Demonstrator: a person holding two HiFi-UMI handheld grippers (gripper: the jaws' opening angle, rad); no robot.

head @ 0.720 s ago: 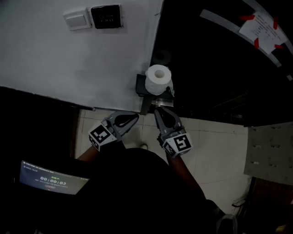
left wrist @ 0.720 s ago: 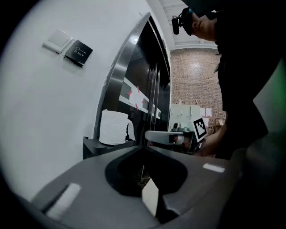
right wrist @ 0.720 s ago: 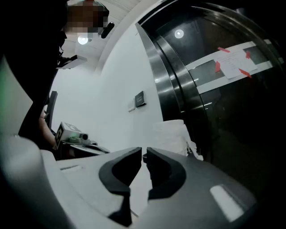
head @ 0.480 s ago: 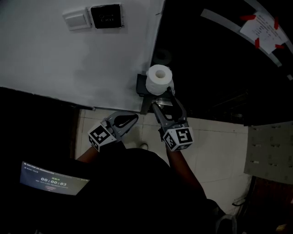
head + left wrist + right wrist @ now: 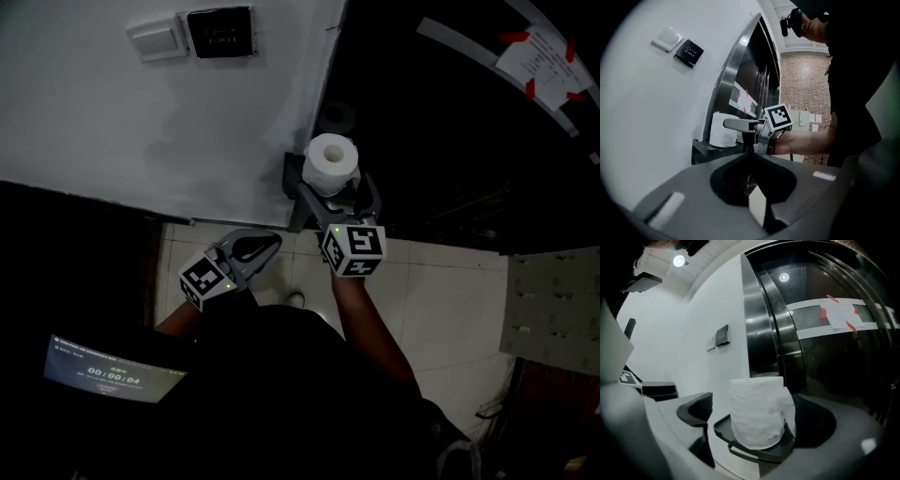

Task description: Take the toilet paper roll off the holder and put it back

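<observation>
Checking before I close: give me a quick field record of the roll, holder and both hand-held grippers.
toilet paper roll: upright on the holder
holder: dark tray at the edge of the white wall
right hand-held gripper: open, jaws flanking the roll
left hand-held gripper: shut, empty, back from the holder
stage: roll not yet lifted

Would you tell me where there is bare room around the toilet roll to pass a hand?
Free: above the toilet roll, and the tiled floor below the holder, beside the left claw. Crowded: the holder's tray is filled by the roll, and the right claw's open jaws flank it on both sides.
</observation>
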